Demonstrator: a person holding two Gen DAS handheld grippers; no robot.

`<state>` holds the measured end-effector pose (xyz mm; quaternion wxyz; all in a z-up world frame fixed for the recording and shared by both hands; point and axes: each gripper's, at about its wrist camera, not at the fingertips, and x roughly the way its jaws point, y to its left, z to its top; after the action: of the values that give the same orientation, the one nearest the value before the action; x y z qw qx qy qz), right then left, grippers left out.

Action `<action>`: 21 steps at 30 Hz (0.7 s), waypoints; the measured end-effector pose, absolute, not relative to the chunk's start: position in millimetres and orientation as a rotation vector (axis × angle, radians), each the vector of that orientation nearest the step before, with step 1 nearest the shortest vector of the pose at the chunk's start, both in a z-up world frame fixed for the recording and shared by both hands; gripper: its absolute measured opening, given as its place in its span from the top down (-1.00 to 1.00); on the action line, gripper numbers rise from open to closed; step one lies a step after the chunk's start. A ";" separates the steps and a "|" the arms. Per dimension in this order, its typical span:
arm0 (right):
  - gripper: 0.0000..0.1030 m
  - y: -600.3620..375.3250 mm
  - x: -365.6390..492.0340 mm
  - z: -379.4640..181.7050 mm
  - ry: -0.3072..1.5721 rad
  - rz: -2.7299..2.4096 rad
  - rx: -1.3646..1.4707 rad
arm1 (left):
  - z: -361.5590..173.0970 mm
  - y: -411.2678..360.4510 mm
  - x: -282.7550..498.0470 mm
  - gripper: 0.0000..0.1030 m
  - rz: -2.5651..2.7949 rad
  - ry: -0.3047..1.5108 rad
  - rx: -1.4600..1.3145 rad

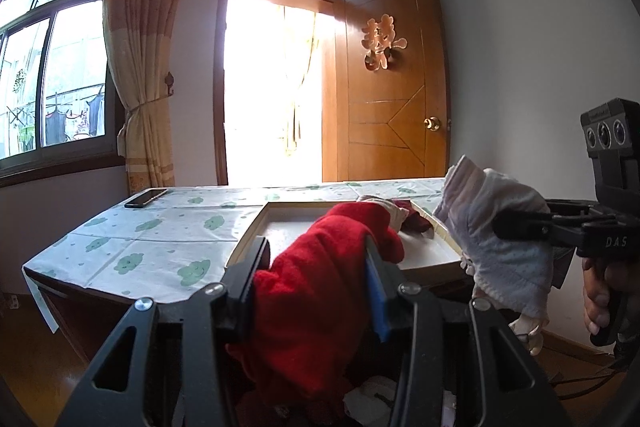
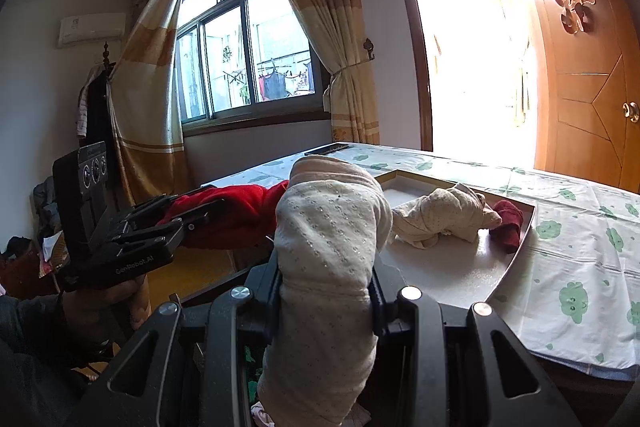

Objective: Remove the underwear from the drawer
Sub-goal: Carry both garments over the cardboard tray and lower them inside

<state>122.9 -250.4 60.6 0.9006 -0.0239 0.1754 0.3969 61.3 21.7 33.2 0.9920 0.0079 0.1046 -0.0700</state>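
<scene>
My left gripper (image 1: 316,253) is shut on a red underwear piece (image 1: 320,291), which hangs down between its fingers just in front of the shallow drawer (image 1: 250,237). To the right, my right gripper (image 1: 502,227) is shut on a pale dotted underwear piece (image 1: 504,259), held above the drawer's right corner. In the right wrist view the right gripper (image 2: 326,273) pinches the cream piece (image 2: 332,227), and the left gripper (image 2: 208,213) holds the red piece (image 2: 244,205) at the left. A cream garment (image 2: 440,217) and a dark red one (image 2: 508,225) lie inside the drawer (image 2: 440,271).
The drawer rests on a table with a cloud-print cloth (image 1: 140,247). A dark phone (image 1: 145,197) lies at the table's far left corner. Behind stand an open wooden door (image 1: 392,87), a bright doorway and a curtained window (image 1: 52,75). A hand (image 1: 596,299) grips the right tool's handle.
</scene>
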 end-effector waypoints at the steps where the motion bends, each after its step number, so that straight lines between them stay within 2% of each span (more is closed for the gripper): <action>1: 0.27 -249.2 127.1 64.1 0.363 0.824 -0.050 | 35.8 21.7 64.1 0.15 -0.138 0.205 0.021; 21: 0.27 -225.8 245.1 108.7 0.467 0.778 0.080 | 74.8 26.7 163.0 0.14 -0.095 0.231 0.068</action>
<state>245.1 -225.8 108.7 0.8980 0.0385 0.2253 0.3759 163.0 26.7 74.8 0.9916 0.0337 0.1153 -0.0471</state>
